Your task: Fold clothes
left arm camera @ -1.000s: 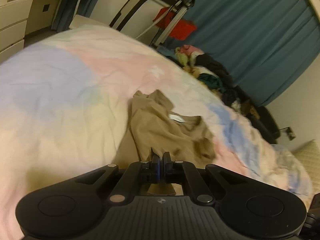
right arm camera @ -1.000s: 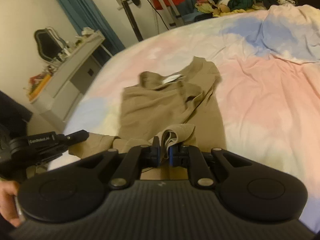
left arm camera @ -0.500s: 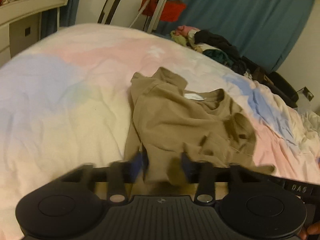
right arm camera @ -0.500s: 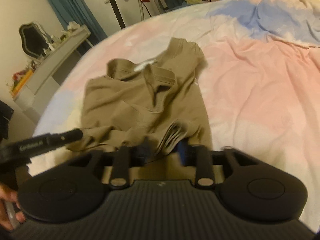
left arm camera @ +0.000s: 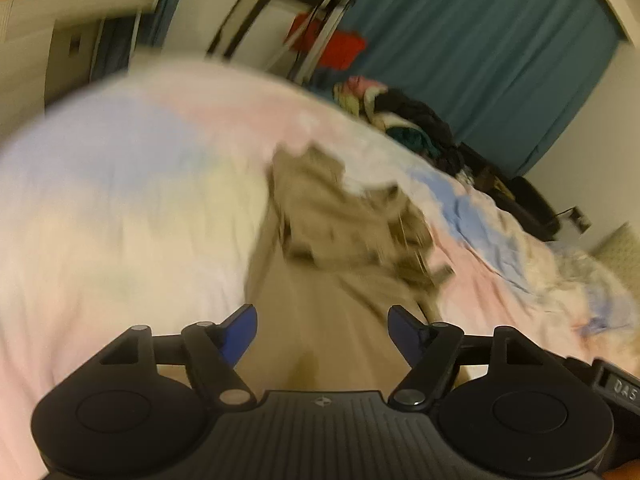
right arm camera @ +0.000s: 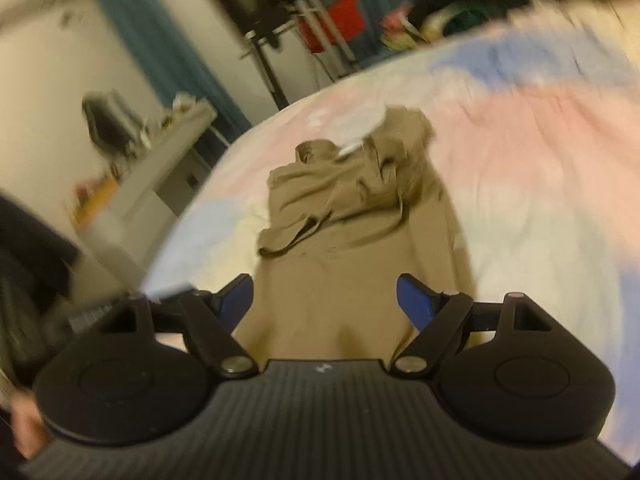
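A tan t-shirt [left arm camera: 336,248] lies on the pastel bed sheet [left arm camera: 132,208], its collar end bunched up and its lower part flat towards me. It also shows in the right wrist view [right arm camera: 344,216], with a white label near the collar. My left gripper [left arm camera: 322,330] is open and empty, just above the shirt's near hem. My right gripper [right arm camera: 324,300] is open and empty over the same hem. Both views are blurred by motion.
A pile of mixed clothes [left arm camera: 404,120] lies at the bed's far edge before a teal curtain [left arm camera: 500,60]. A black stand with a red item [left arm camera: 340,44] is behind the bed. A white dresser [right arm camera: 168,168] with clutter stands to the left.
Both grippers were shut on the shirt's hem a second ago; both have opened and let the cloth drop. The shirt's upper part now lies folded over and bunched.
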Demonstrator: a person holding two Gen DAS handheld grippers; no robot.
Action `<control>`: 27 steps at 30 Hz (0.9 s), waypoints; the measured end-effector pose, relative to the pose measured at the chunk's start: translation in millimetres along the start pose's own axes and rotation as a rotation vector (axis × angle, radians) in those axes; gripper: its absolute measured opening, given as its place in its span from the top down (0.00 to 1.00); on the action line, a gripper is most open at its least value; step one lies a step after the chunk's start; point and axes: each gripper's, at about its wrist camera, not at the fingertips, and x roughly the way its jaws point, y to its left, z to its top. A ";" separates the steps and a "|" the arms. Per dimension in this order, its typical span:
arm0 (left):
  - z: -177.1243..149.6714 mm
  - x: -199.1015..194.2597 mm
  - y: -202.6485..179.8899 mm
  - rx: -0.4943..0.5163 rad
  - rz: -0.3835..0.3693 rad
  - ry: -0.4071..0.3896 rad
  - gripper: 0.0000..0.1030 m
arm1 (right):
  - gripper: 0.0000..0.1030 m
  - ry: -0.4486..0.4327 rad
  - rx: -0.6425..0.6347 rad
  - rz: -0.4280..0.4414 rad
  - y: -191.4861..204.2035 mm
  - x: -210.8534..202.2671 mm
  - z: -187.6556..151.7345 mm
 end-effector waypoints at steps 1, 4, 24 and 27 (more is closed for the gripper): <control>-8.1 1.7 9.4 -0.074 -0.031 0.035 0.28 | 0.21 0.006 0.060 0.019 -4.7 -3.6 -6.9; -28.3 17.7 35.2 -0.283 -0.085 0.156 0.28 | 0.20 0.072 0.285 0.079 -29.0 5.5 -30.6; -44.8 31.9 61.5 -0.464 -0.113 -0.038 0.93 | 0.89 -0.163 0.601 -0.142 -85.2 21.2 -55.2; -46.7 21.8 58.2 -0.439 -0.094 -0.064 0.93 | 0.96 -0.249 0.577 -0.251 -90.8 -1.2 -52.6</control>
